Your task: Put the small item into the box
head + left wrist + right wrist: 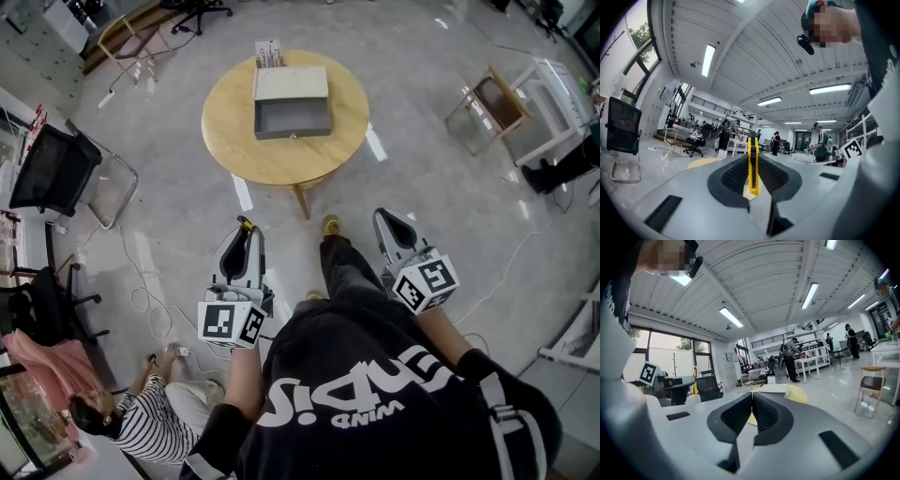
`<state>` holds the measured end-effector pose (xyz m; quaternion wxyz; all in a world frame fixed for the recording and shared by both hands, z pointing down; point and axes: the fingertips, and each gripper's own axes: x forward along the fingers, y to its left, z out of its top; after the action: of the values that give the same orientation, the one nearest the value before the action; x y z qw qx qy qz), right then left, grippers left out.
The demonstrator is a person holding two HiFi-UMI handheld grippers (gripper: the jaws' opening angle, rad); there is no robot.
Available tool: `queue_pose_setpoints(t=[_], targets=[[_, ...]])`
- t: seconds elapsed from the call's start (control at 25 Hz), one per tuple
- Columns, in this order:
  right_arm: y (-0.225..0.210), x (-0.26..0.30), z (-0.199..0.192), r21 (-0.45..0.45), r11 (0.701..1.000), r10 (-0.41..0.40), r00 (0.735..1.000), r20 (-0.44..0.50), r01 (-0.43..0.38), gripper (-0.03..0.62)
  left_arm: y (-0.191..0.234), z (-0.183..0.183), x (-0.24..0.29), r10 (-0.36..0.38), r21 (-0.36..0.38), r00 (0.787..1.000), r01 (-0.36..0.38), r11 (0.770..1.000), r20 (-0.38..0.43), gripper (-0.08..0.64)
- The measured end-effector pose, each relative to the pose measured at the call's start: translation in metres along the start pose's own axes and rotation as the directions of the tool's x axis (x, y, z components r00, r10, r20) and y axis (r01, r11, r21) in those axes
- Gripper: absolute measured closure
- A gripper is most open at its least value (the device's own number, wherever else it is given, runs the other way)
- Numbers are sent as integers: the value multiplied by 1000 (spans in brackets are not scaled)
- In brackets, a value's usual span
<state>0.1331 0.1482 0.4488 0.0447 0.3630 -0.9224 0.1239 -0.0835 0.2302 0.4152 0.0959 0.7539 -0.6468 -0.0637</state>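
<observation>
An open grey box [292, 117] with its pale lid folded back sits on a round wooden table [281, 161], well ahead of me across the floor. My left gripper [246, 229] is held low at my side, shut on a slim yellow utility knife [752, 164] that stands upright between the jaws; its tip [246, 222] pokes past them. My right gripper [387, 218] is shut with nothing in it, its ribbed pads [764, 412] pressed together. From the right gripper view the table [800, 393] and box [774, 389] show beyond the jaws.
A small card stand [268, 52] is behind the box. A black chair [52, 169] stands to the left, a wooden chair [492, 103] and white rack [561, 89] to the right. A person in a striped shirt [150, 417] sits on the floor behind left, near loose cables [141, 300].
</observation>
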Motion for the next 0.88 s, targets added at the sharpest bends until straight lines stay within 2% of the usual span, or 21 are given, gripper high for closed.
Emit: queue_pose_setpoints(t=[0.48,0.88], targets=[[-44,89,17,4,1000,16,1000,-3,-16,589,39,12,85,-12,-5,1000,12,1000,9,491],[-92,182,64,1,997,83,997,-4,-83,589,70,41,186,0,-3,1000,0,1000,10,491]])
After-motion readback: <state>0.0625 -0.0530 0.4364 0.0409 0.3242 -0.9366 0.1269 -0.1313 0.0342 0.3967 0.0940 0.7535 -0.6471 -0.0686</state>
